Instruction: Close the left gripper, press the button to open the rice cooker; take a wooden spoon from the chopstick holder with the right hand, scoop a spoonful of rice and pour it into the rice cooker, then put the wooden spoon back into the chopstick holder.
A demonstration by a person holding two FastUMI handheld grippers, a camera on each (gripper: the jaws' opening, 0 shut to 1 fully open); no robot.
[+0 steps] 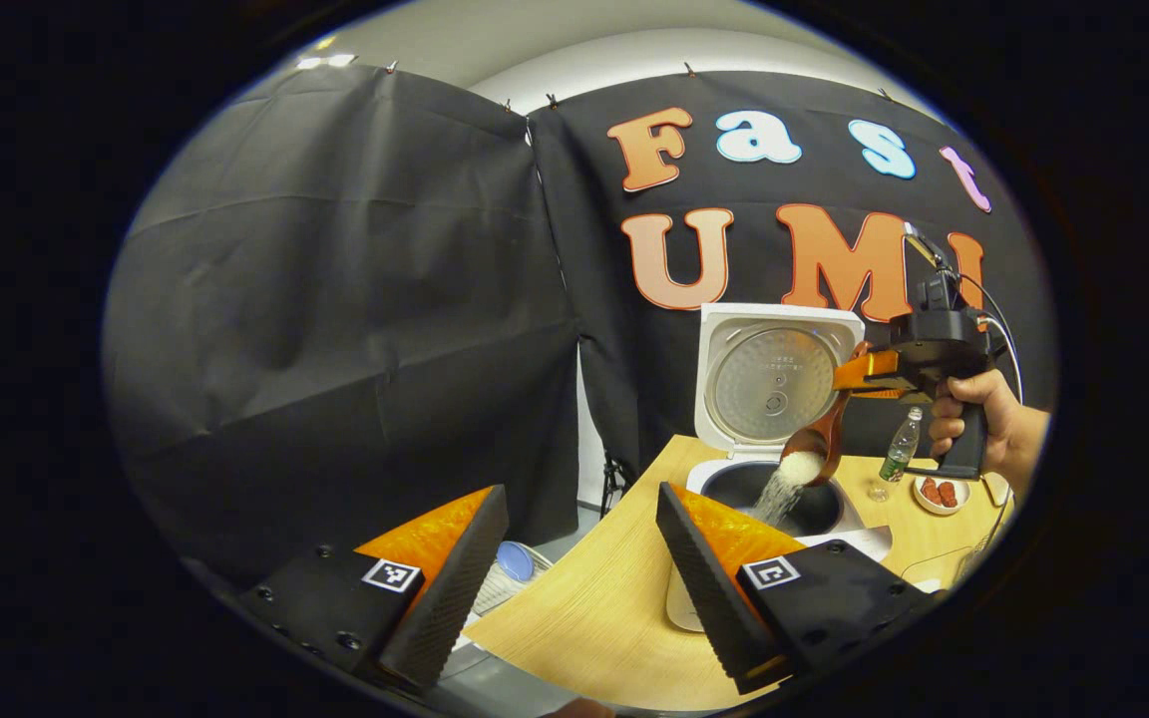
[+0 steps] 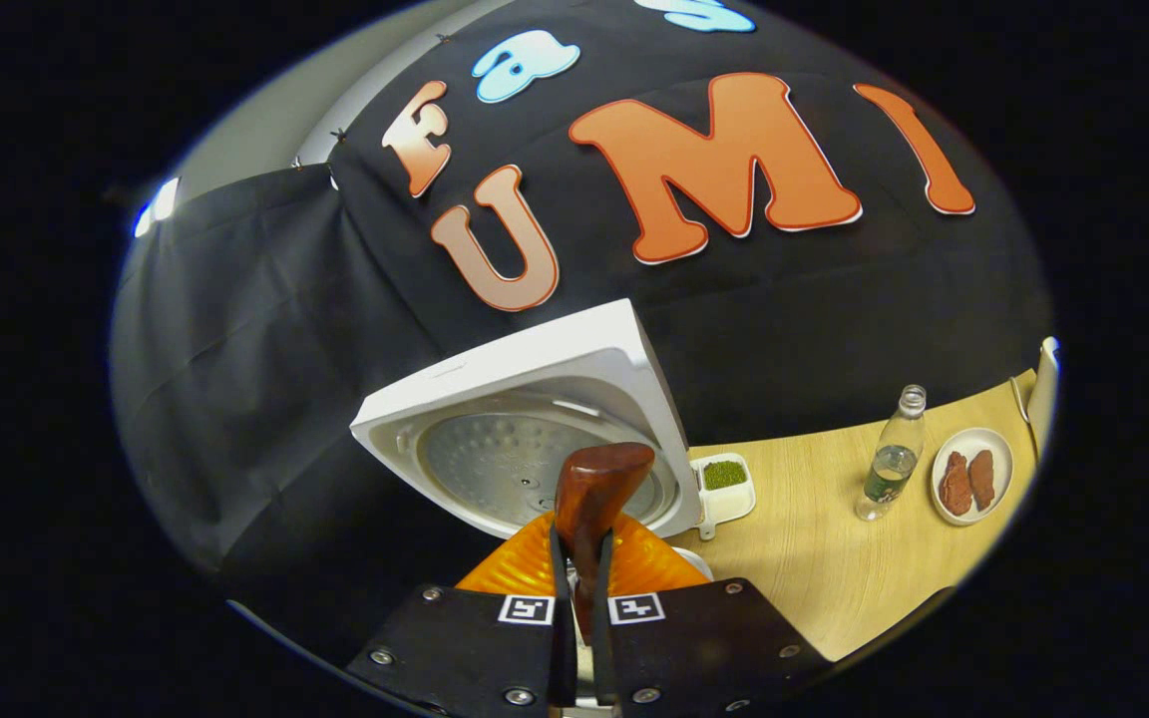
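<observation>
The white rice cooker [image 1: 769,479] stands on the wooden table with its lid [image 1: 772,379] raised upright. Over its dark pot, a wooden spoon [image 1: 819,449] is tipped down and white rice [image 1: 784,487] streams from it into the pot. A hand holds my right gripper [image 1: 869,371], shut on the spoon's handle. In the right gripper view that gripper [image 2: 580,543] clamps the brown handle [image 2: 594,494] in front of the open lid [image 2: 535,439]. My left gripper [image 1: 574,543] hangs open at the table's near-left edge, with nothing between its fingers.
A plastic bottle [image 1: 901,446] and a small plate of reddish pieces [image 1: 940,493] stand right of the cooker. A small white dish of green grains [image 2: 724,477] sits beside the lid. A white basket with a blue item [image 1: 513,563] lies below the table's left edge.
</observation>
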